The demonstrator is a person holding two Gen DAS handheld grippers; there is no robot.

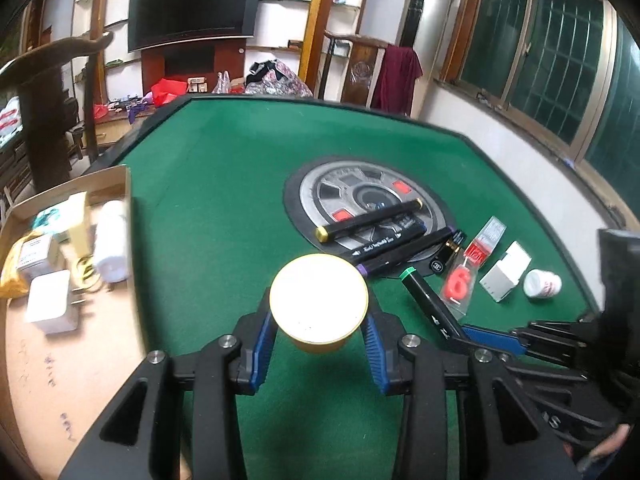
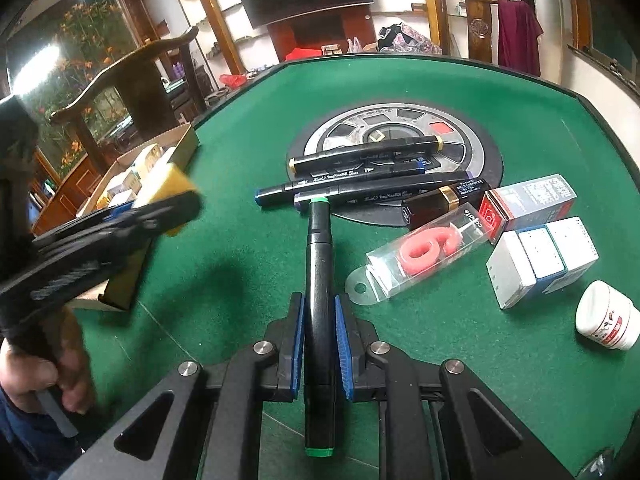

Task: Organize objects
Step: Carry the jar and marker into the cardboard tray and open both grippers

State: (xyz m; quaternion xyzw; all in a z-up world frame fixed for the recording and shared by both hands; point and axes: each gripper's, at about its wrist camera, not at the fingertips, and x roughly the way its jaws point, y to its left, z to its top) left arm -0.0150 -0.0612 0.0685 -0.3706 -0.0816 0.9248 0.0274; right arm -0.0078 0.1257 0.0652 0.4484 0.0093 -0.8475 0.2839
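Left gripper: pads closed partway on a yellow jar, white lid up, carried above the green counter, no contact with felt. Cardboard tray lies to its left, holding a white roll, a charger and small boxes.

Right gripper: fully clamped on the green-capped marker, barrel running straight out between the pads (far cap just beside the other markers). Right of it: candle pack, lipstick, white boxes, white pot.
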